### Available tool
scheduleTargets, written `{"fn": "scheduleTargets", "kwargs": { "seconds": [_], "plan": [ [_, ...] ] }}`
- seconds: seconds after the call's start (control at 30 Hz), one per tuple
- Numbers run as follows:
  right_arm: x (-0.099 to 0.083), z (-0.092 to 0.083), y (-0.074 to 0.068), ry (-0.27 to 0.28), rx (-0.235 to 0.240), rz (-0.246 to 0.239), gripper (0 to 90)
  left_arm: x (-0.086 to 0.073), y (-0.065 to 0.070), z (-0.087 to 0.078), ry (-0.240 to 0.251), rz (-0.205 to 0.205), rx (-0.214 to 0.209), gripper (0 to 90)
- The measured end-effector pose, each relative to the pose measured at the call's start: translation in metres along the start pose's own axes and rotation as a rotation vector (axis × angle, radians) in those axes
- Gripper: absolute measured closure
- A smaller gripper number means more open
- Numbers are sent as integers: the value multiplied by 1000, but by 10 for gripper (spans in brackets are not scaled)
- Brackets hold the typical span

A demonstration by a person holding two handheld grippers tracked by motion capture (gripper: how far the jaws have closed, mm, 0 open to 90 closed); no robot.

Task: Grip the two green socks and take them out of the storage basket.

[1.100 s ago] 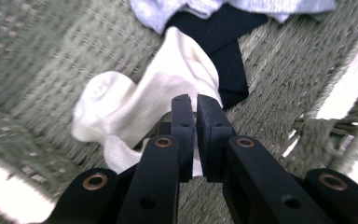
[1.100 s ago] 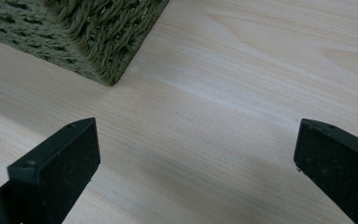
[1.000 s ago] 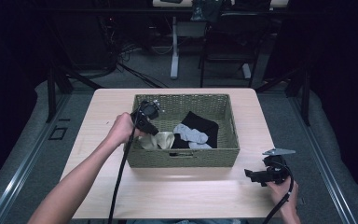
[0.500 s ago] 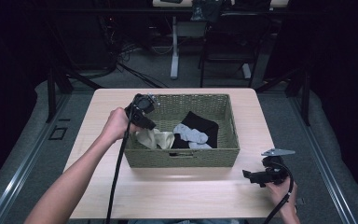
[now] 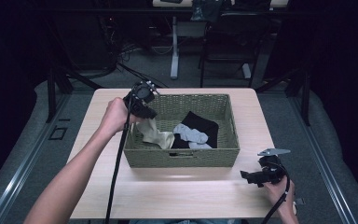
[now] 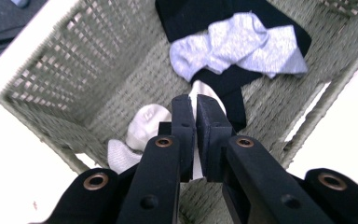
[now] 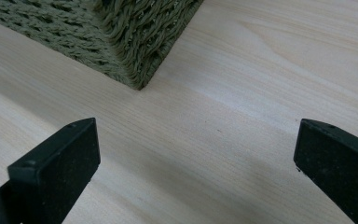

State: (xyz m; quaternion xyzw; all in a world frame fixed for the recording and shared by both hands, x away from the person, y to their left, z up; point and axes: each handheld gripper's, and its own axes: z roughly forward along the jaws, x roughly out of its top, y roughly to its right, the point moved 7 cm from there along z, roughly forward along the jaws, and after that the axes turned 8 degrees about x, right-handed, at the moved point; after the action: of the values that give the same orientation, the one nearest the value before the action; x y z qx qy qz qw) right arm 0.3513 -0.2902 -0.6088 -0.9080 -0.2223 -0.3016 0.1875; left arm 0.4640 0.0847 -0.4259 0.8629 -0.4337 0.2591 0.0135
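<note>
The left gripper [image 5: 142, 100] is held above the left end of the woven basket [image 5: 182, 158], with its jaws pointed down into it. The left forearm is stretched forward from the bottom left of the high view, and the hand [image 5: 114, 116] is wrapped around the gripper's handle. The jaws are clenched on a cream sock [image 5: 154, 134]; in the left gripper view a thin strip of its cloth [image 6: 196, 95] is seen pinched between the two pads. The sock is hung from the jaws, while its lower end is laid on the basket floor, just beside a grey sock [image 6: 237, 46] and a black cloth [image 5: 200, 123].

The right gripper [image 5: 256, 177] is held low over the table [image 5: 168, 196], near the basket's front right corner. Its jaws are spread wide with nothing between them.
</note>
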Motion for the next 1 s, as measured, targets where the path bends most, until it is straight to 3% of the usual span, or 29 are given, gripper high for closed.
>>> {"fn": "scheduleTargets", "kwargs": {
  "seconds": [0.23, 0.47, 0.77, 1.0],
  "plan": [
    [-2, -1, 1, -3, 5, 8, 0, 14, -5, -16, 27, 1, 17, 867],
    [-1, 0, 2, 4, 1, 0, 0, 27, -15, -36, 50, 6, 61, 867],
    [-2, -5, 2, 14, -11, 3, 0, 34, -27, -56, 74, -16, 87, 867],
    [-2, -4, 1, 10, -3, -3, 0, 29, -37, -73, 84, -39, 119, 867]
  ]
}}
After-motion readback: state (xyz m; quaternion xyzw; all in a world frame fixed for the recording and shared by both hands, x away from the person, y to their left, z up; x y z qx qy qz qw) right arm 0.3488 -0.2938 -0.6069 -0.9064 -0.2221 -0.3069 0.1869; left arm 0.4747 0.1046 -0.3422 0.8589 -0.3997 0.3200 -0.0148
